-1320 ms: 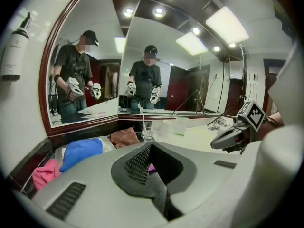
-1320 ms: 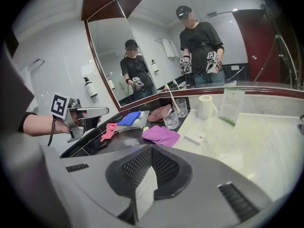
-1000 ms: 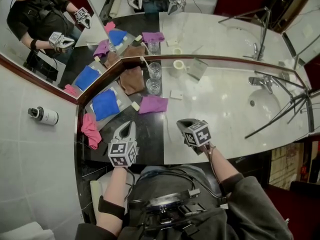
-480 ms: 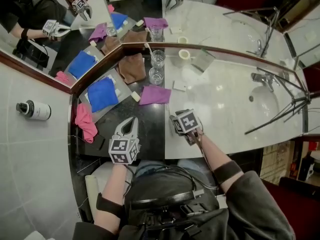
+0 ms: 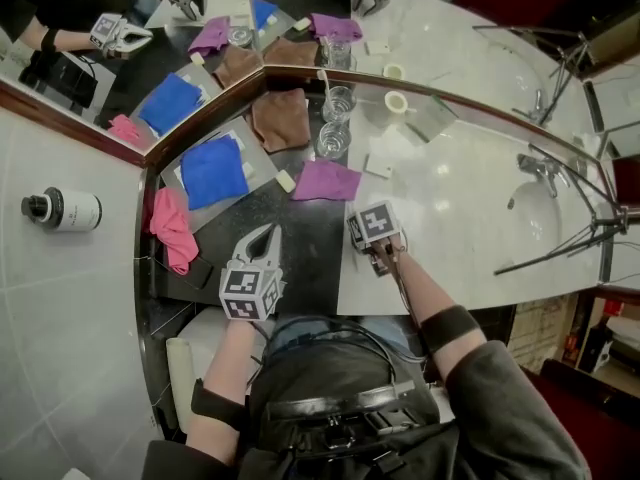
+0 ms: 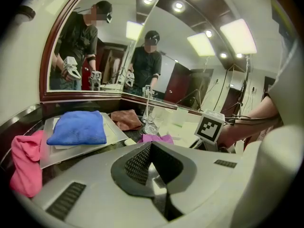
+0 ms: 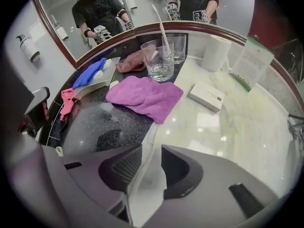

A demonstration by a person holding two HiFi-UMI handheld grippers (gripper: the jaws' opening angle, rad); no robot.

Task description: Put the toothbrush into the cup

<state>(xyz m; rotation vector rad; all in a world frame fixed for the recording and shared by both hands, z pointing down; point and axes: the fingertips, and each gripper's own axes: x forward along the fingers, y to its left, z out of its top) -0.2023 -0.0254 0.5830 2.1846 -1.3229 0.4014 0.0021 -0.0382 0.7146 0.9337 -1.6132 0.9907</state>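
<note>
A white toothbrush (image 7: 151,133) lies on the counter at the seam between the black slab and the white marble, bristle end toward the purple cloth. My right gripper (image 7: 151,152) points steeply down over it. Its jaws are opening, with the handle between them and a gap on the right pad's side. In the head view only its marker cube shows, above the right gripper (image 5: 372,240). Two glass cups (image 7: 159,58) (image 5: 333,140) stand behind the cloth, with another toothbrush (image 7: 161,27) upright among them. My left gripper (image 5: 264,238) (image 6: 151,147) is shut and holds nothing above the black slab.
Between the gripper and the cups lies a purple cloth (image 5: 325,180). Behind it are a brown cloth (image 5: 278,118), a blue cloth (image 5: 212,170) on a tray and a pink cloth (image 5: 172,230). A small white box (image 7: 206,96), paper roll (image 7: 216,51) and sign card (image 7: 249,63) stand right. The sink (image 5: 548,208) is far right.
Both grippers have sunk toward the counter. The right one has tipped downward and slid left to the seam of the black slab. The left one has barely shifted.
</note>
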